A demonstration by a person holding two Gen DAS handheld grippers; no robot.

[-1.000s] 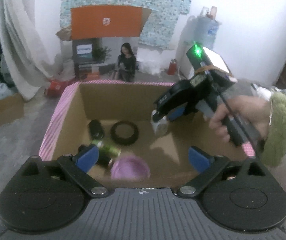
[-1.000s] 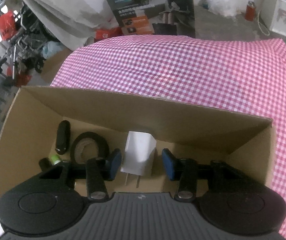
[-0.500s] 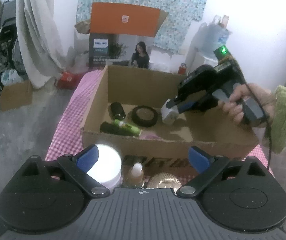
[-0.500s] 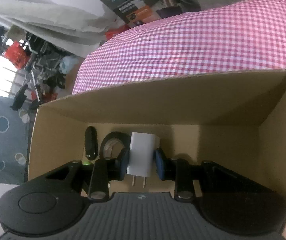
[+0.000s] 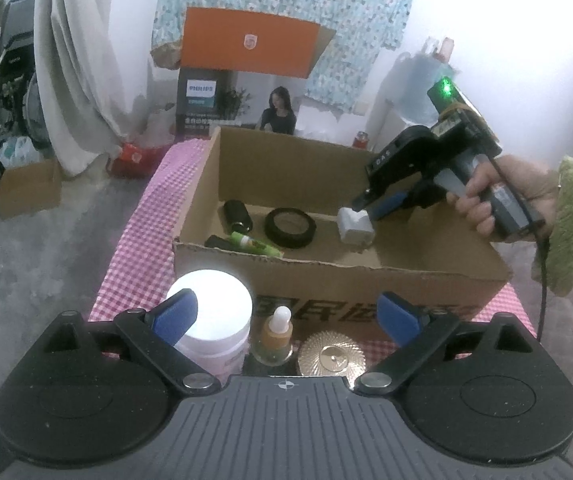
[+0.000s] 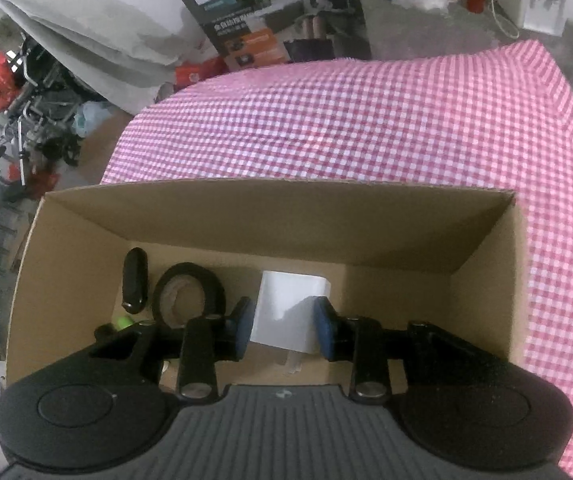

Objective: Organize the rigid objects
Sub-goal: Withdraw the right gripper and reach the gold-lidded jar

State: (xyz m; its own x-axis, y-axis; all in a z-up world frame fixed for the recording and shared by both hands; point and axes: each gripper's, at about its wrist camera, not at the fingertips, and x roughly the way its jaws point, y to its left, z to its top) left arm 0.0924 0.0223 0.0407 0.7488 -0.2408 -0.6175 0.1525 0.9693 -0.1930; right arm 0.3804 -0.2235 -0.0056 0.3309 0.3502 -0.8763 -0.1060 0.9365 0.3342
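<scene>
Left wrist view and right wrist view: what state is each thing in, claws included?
Cardboard box: open-topped, upright.
White charger: resting in the box, between the right claw's pads.
Right claw: just been opening; pads look barely off the charger.
Left claw: open, empty.
Black tape roll: flat in the box.
Green tube: on its side in the box.
White jar: upright, lidded, outside the box.
Dropper bottle: upright, capped.

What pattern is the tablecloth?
Pink-and-white gingham tablecloth; clearest in the right wrist view.
</scene>
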